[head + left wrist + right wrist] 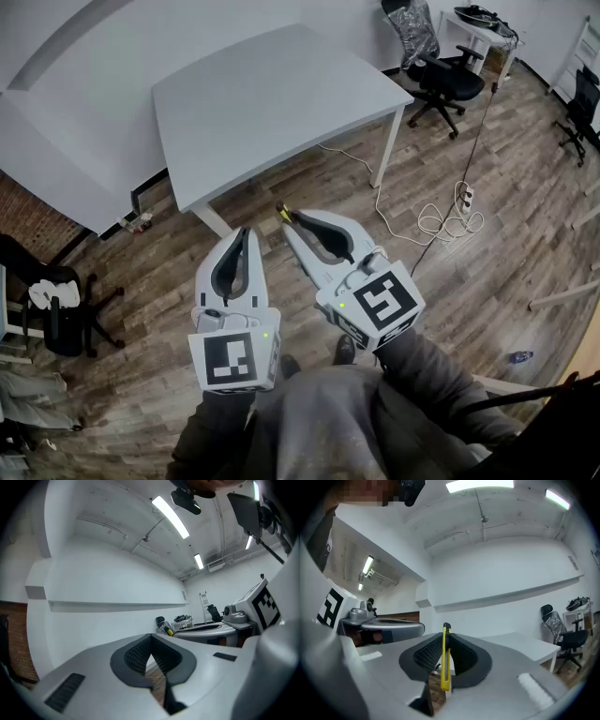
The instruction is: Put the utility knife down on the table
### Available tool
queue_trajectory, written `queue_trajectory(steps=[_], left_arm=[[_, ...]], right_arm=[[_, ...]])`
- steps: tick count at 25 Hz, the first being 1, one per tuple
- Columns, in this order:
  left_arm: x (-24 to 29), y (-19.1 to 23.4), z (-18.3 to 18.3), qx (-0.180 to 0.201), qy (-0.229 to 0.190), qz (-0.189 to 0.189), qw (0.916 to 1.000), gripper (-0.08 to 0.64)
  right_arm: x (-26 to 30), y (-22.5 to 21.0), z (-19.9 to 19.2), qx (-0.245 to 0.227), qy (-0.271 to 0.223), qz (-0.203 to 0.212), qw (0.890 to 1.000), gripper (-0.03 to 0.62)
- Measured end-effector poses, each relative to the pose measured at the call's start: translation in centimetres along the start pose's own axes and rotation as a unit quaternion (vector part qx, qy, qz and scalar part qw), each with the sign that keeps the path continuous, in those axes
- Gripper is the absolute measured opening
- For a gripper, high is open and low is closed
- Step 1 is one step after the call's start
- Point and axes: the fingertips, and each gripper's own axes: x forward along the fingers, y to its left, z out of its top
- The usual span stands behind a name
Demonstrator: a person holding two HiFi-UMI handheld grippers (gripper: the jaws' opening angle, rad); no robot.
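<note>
Pinched at the very tips of the right gripper (286,221), jaws closed tight on the utility knife (446,663). Below it only floor (422,169); ahead of the jaw tips and well apart from them, the table (272,94). Just beside it on the left, the left gripper (246,234), jaws together at the tips, nothing between the pads.

To do the step well:
- Reach forward first until the jaw tips stand over the tabletop, well in from the near edge and not at the corner.
- Roll the wrist so that the knife's length comes level with the top before going down. Let go as now gripped, would probably land on one end and topple or skid.
- Lower until the underside touches or nearly touches, and only then ease the jaws apart, slowly.
- Draw straight back along the jaws so as not to drag it.

Long axis: upright as seen from the right gripper's own camera, crosswise to the jaws' reach and to their closing line, sticking out above and below the pads. Black-capped end up, plain yellow end down. From the head view, only a short yellow-and-black stub at the tips. Cannot tell which end carries the blade, nor whether any blade is out
</note>
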Motion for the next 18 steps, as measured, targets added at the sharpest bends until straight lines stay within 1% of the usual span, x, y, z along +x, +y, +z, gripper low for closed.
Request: queue_trajectory(steps=[5,12,15,18], left_arm=[[0.9,-2.4,0.2,0.0,0.001,0.006,1.0,0.002],[2.0,-4.5,-1.0,-0.004,0.023,0.022,0.9995,0.003],[2.3,-4.7,-2.0,-0.003,0.038,0.027,0.9989,0.002],[2.9,-4.2,-2.4,-0.006,0.043,0.033,0.9985,0.002]], right_arm=[[-1.6,-2.1,0.0,0.005,0.001,0.004,1.0,0.052],[-2.9,-4.6,-0.7,0.026,0.007,0.018,0.999,0.052],[-2.9,-4.9,-1.2,0.031,0.008,0.022,0.999,0.052],[-2.1,-5.2,-1.6,0.036,0.011,0.029,0.999,0.052]])
